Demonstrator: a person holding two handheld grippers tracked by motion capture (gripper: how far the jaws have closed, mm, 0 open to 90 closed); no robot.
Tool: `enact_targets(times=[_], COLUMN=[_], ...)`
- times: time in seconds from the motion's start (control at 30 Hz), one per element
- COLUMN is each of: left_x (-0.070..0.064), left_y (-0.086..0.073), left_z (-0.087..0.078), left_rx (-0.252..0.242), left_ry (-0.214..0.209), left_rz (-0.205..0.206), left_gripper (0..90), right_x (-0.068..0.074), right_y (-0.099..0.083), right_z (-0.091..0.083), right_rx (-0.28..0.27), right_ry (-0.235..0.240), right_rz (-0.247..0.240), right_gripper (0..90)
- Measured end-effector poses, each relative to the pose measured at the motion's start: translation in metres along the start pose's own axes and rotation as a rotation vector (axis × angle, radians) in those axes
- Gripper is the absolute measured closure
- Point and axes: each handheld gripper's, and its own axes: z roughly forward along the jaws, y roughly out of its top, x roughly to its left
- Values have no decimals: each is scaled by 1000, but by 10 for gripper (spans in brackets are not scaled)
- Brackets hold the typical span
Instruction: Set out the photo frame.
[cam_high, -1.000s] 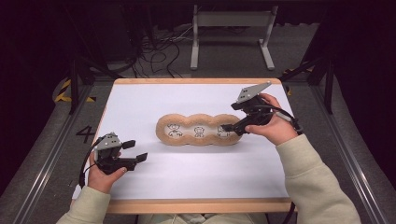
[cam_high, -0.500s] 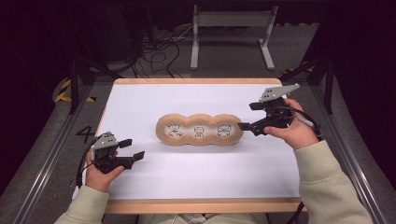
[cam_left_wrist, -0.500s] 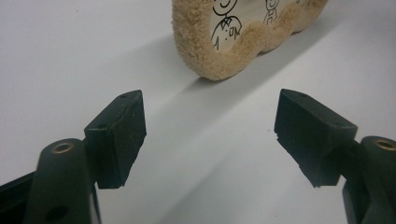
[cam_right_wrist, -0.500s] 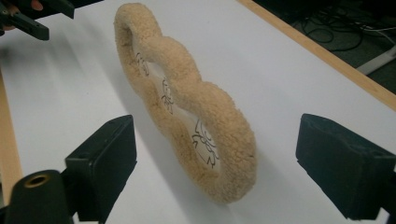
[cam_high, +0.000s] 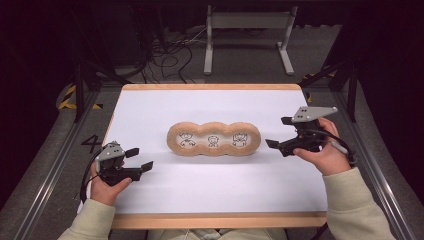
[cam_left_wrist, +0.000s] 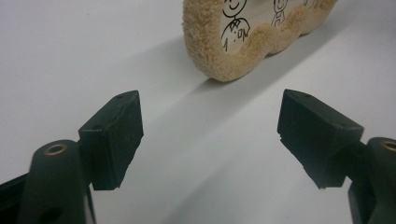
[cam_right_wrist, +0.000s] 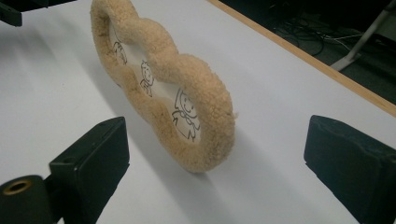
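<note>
Grippers come first, near the front edge: the left gripper (cam_high: 141, 158) rests by the front-left corner of the white table (cam_high: 150, 110), jaws apart and empty. The right gripper (cam_high: 280, 132), also wide open, is closer to the tan fleecy three-lobed frame with drawn figures (cam_high: 214, 139), mid-table, long axis left to right, its right end just beyond those jaws

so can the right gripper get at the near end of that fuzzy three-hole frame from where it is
Probably yes. The right gripper sits just off the right end of the fuzzy frame with its jaws open, apart from it, and the bare white table lies between them with nothing in the way.
</note>
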Motion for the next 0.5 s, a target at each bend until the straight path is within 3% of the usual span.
enact_targets(times=[0.27,0.37,0.43,0.5], left_x=[0,1,0,-1], left_y=[-3,-4,-4,-4], left_z=[1,3,2,1], left_rx=[-9,-8,-15,-25], left_ry=[-4,9,12,13], left_rz=[-24,-3,5,-5], left_gripper=[231,231,231,234], right_x=[5,3,2,2], right_y=[-27,-32,-35,-40], right_z=[-1,0,4,6], right_rx=[-31,-59,-14,-23], right_ry=[-3,-5,-22,-23], right_rz=[37,71,63,77], right_gripper=[71,77,65,60])
